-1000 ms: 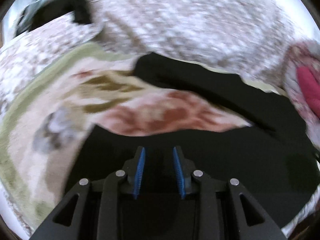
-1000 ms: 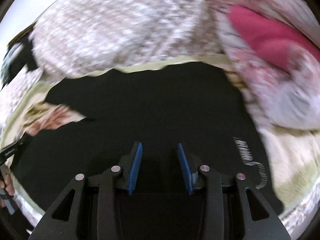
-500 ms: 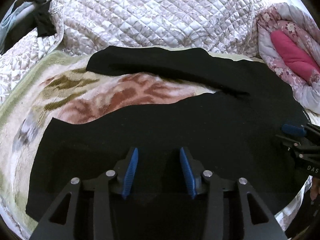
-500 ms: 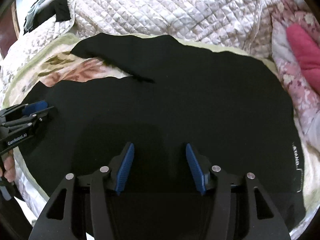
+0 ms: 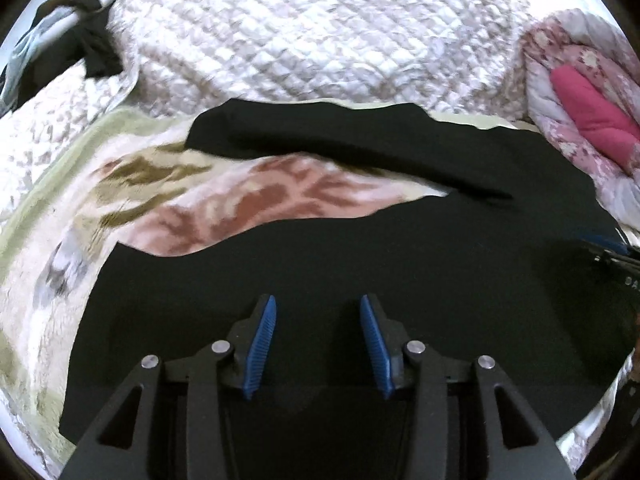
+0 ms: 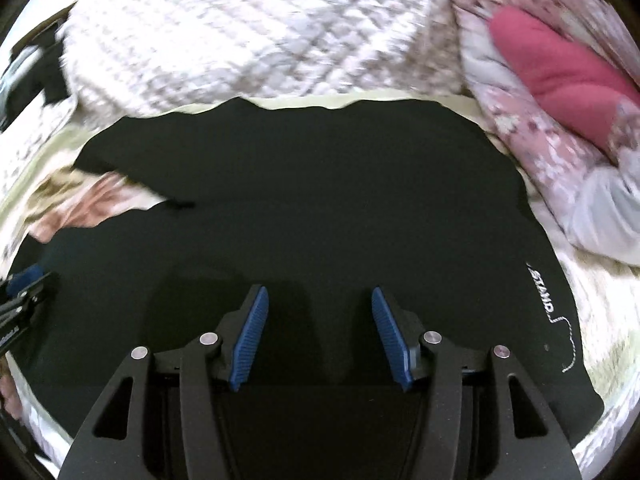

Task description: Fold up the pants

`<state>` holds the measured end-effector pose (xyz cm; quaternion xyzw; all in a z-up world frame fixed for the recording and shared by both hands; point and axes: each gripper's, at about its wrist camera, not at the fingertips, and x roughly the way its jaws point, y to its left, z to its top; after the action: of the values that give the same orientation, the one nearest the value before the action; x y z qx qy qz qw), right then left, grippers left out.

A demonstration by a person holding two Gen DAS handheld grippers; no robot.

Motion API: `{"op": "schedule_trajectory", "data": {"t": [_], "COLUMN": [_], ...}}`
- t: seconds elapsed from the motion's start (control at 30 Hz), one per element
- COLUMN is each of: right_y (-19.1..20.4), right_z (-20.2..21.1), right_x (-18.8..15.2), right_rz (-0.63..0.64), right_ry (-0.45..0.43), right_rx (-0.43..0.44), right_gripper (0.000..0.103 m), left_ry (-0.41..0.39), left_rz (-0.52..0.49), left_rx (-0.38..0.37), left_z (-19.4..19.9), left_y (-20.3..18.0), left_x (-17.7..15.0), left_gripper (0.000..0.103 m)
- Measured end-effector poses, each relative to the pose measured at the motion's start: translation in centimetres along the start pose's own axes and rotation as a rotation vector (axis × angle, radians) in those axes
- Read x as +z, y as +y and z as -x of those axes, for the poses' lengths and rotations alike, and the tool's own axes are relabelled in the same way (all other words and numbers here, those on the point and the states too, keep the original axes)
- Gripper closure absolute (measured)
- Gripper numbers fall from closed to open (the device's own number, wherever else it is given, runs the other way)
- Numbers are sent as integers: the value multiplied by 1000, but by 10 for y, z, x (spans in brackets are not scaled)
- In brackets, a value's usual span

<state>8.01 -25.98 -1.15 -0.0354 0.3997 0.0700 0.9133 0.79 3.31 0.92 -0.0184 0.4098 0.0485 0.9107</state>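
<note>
Bedding fills both views: a flowered blanket (image 5: 80, 240) under a white quilt (image 5: 320, 40). My left gripper (image 5: 316, 340) hangs over the black pants (image 5: 360, 260), its blue pads (image 5: 260, 344) parted with only cloth below them, gripping nothing; its jaws have just been opening. My right gripper (image 6: 320, 336) stands likewise apart and empty above the pants' waist end, where white lettering (image 6: 544, 292) shows. The pants lie spread flat across the blanket, one leg angled away toward the quilt. A pink cushion (image 6: 552, 68) sits off to the right.
</note>
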Motion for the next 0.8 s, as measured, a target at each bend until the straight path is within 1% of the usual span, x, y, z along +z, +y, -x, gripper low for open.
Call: {"op": "schedule_trajectory", "data": {"t": [0.03,0.1,0.17,0.23,0.33,0.47,0.53,0.57,0.6,0.7,0.8], "right_y": [-1,0,7,15,27,46,57,63,66,70,63], "right_z": [-1,-1,5,10,15,25,31,33,33,34,32], "right_x": [0,-1,-2,-4,-12,-37,-51,-57,-59,-64,-60], "right_rz": [-4,6,39,71,109,157,195,219,233,262,221], "right_ry": [6,11,-13,-25,-15,2,-7,-10,-9,-9,15], "right_rx": [-7,-11,2,39,84,132,130,130,130,119,153], "right_gripper": [48,48,48,48,48,48,41,40,36,35,35], "left_ry": [3,4,2,3,0,7,19,26,19,5,16], "left_rz": [10,15,9,6,-9,14,29,30,21,-7,10], "left_rx": [3,8,9,-9,-20,-42,-51,-54,-46,-25,-34], "left_z": [-1,-1,1,5,13,25,29,30,32,36,37], "left_y": [2,3,1,-1,-6,-8,-9,-10,-12,-17,-15], "left_x": [0,0,0,-1,-4,-14,-24,-30,-36,-41,-39], "left_gripper": [51,51,51,51,51,51,51,51,50,49,49]}}
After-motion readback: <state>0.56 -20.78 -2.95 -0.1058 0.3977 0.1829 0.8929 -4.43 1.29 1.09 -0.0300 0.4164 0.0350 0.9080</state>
